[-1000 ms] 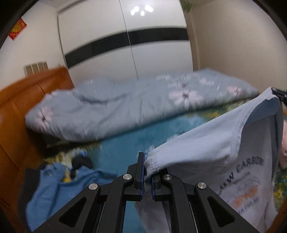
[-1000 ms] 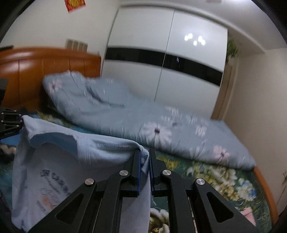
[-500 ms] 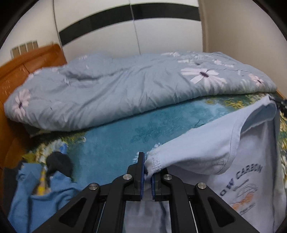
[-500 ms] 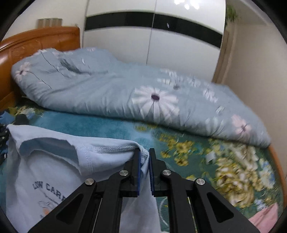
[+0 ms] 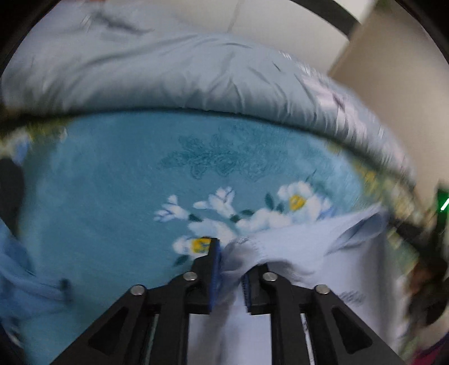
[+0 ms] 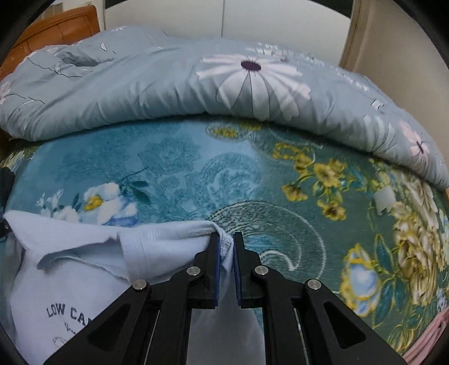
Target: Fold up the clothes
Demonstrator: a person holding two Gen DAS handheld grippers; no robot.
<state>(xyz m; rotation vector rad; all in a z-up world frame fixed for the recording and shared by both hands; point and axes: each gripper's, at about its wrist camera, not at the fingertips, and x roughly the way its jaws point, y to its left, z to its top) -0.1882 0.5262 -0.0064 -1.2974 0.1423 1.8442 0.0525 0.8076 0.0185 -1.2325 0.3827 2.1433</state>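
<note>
A pale blue T-shirt with dark "LOW CA…" lettering lies low over the teal floral bedspread. It also shows in the left wrist view. My left gripper has its jaws parted, with the shirt's hemmed corner lying loose between them. My right gripper has its jaws slightly apart, with the other shirt corner still between the blue pads. The left wrist view is blurred by motion.
A pale blue quilt with daisy prints is heaped along the far side of the bed. More blue clothing lies at the left. An orange wooden headboard and white wardrobe doors stand behind. A pink cloth lies at the right edge.
Both grippers have come down toward the bedspread with the shirt. The jaws of both have parted from a tight pinch, the left wider than the right.
</note>
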